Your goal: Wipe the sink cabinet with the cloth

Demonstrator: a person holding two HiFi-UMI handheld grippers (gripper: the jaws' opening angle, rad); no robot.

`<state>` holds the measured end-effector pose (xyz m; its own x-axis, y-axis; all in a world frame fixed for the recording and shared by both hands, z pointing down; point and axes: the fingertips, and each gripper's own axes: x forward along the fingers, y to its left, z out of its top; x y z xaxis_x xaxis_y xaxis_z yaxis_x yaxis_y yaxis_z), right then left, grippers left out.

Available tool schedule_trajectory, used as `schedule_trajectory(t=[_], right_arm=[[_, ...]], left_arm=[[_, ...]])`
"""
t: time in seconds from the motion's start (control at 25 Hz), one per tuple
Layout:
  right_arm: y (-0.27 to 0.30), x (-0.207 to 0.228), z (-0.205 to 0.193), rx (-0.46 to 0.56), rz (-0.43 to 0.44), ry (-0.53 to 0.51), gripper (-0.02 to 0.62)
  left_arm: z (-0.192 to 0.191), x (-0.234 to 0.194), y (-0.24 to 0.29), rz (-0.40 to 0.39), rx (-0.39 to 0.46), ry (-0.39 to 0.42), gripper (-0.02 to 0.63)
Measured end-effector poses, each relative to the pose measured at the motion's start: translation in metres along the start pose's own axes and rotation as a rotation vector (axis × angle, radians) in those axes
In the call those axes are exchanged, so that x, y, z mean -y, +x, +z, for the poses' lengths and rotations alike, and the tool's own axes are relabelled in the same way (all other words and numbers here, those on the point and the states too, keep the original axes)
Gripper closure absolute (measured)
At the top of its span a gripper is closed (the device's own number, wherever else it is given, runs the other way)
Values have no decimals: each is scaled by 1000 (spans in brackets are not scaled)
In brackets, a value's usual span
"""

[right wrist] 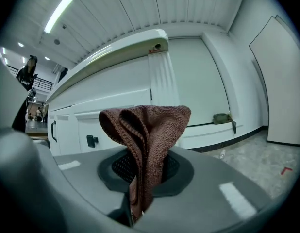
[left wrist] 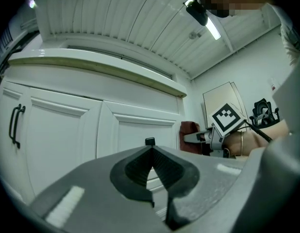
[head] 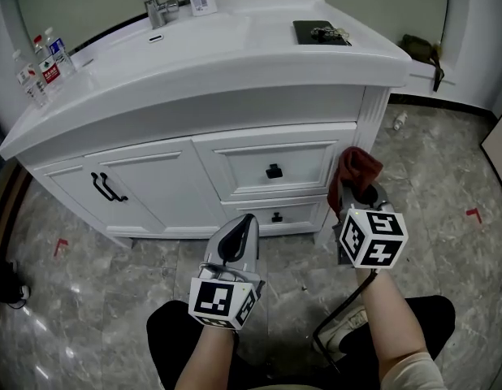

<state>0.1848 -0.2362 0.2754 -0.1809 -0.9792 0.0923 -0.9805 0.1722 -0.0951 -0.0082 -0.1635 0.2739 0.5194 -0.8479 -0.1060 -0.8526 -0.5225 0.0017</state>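
Forearms [head: 391,319] forward — cloth [right wrist: 149,127] in right claw [right wrist: 140,177]

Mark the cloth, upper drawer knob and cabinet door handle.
cloth [head: 358,167]: head view, its bunched top fold.
upper drawer knob [head: 274,171]: head view, its black face.
cabinet door handle [head: 107,189]: head view, middle of the bar.

Your cloth [head: 358,169] is a rust-brown knitted rag, folded and bunched, standing upright out of the jaws of your right gripper [right wrist: 142,174], which are clamped on its lower end. It sits just off the right front corner of the sink cabinet [head: 259,104], beside the drawers; contact is unclear. The sink cabinet is white, curved-topped, doors and drawers closed.
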Motion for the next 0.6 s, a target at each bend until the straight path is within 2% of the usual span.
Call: schedule_trajectory(t=[0.16, 0.28, 0.44, 0.6], right_arm=[[0, -38, -7, 9, 88, -15, 517], [7, -84, -20, 17, 186, -19, 517], [20, -155, -47, 11, 321, -76, 515], [42, -209, -68, -15, 403, -61, 515]], left_arm=[[12, -15, 2, 47, 24, 3, 606], [13, -31, 1, 89, 40, -1, 606], [-3, -52, -10, 119, 17, -3, 606], [-19, -88, -30, 171, -1, -12, 606]])
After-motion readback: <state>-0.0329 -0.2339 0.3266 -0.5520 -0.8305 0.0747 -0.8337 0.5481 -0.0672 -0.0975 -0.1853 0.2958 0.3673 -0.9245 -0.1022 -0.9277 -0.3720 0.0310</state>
